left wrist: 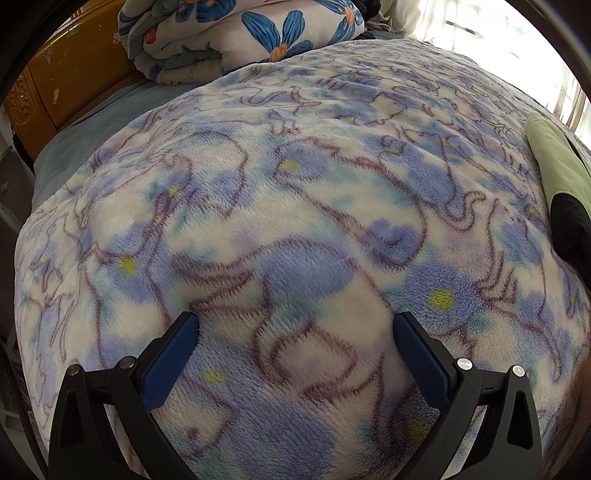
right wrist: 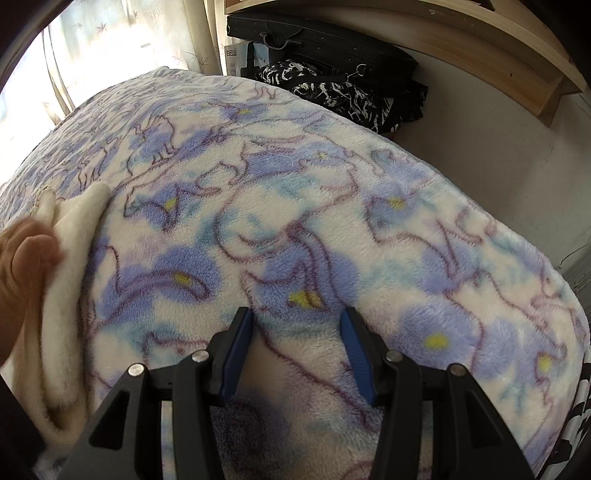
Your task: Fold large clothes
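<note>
A large fleece blanket [left wrist: 295, 184], white with blue flowers and purple outlines, lies spread over the bed and fills both views. My left gripper [left wrist: 295, 323] is wide open, its blue pads [left wrist: 173, 362] low over the blanket near its front edge, gripping nothing. My right gripper [right wrist: 295, 317] is also open over the blanket [right wrist: 295, 206], which runs flat between the pads. At the left of the right wrist view, a hand [right wrist: 26, 254] lies against a cream fleece fold [right wrist: 74, 236]. I cannot tell whether that fold is the blanket's underside.
A folded quilt with big blue flowers [left wrist: 240, 33] lies at the bed's head against an orange wooden headboard [left wrist: 66, 66]. A green and black cloth [left wrist: 554, 173] shows at the right edge. Black bags [right wrist: 332, 40], a black-and-white cloth [right wrist: 332, 92] and a wooden shelf [right wrist: 480, 44] stand beyond the bed.
</note>
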`<state>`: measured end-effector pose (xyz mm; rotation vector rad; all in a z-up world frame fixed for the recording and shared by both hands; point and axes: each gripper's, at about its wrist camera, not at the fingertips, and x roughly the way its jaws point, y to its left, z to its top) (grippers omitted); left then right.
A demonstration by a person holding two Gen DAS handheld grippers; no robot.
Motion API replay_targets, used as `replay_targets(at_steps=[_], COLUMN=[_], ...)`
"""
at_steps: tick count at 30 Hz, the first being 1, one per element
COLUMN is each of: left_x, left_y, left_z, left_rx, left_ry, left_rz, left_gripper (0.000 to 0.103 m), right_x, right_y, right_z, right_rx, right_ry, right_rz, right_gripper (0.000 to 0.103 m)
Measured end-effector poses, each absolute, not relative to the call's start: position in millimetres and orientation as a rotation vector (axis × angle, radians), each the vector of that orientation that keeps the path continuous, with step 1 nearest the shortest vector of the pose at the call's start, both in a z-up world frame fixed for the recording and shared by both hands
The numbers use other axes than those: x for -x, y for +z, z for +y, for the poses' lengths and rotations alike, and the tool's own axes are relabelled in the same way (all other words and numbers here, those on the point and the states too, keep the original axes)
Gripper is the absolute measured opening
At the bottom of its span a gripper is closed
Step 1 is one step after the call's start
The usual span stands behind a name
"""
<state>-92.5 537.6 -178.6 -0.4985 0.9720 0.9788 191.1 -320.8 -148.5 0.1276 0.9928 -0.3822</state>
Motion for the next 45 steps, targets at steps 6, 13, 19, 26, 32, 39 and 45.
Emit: replay_targets(at_steps=[6,13,19,26,32,39,45], left_x=[92,93,92,91,93,92,108], left_y=[-180,-179,-179,-180,-178,-179,-131], left_z=[538,537,537,537,535,536,498], left_rx=[0.499,0.498,0.498,0.499,0.488,0.495,0.447], left_ry=[0.979,0.978,0.979,0.978,0.99,0.986,0.982], left_rz=[0.972,0.972,0.972,0.972,0.959,0.967,0.886], left_gripper=[0.103,0.103,0.103,0.103,0.103,0.103,0.101], right_x=[-191,-191,-191,-190,-192,-198,-166], right_y=[-148,-148,-149,-149,-149,-147,-113], right_z=[-320,-320,-320,-319,-315,-294,-302], right_rx=[-0.128,-0.128,-0.128,-0.128,-0.098,0.083,-0.033], right_ry=[-0.383,-0.383,-0.383,-0.384,-0.409,-0.467,-0.335], right_rz=[0.992,0.992,0.992,0.984,0.975,1.013,1.006], right_gripper=[0.05,0.05,0.05,0.05,0.05,0.051,0.051])
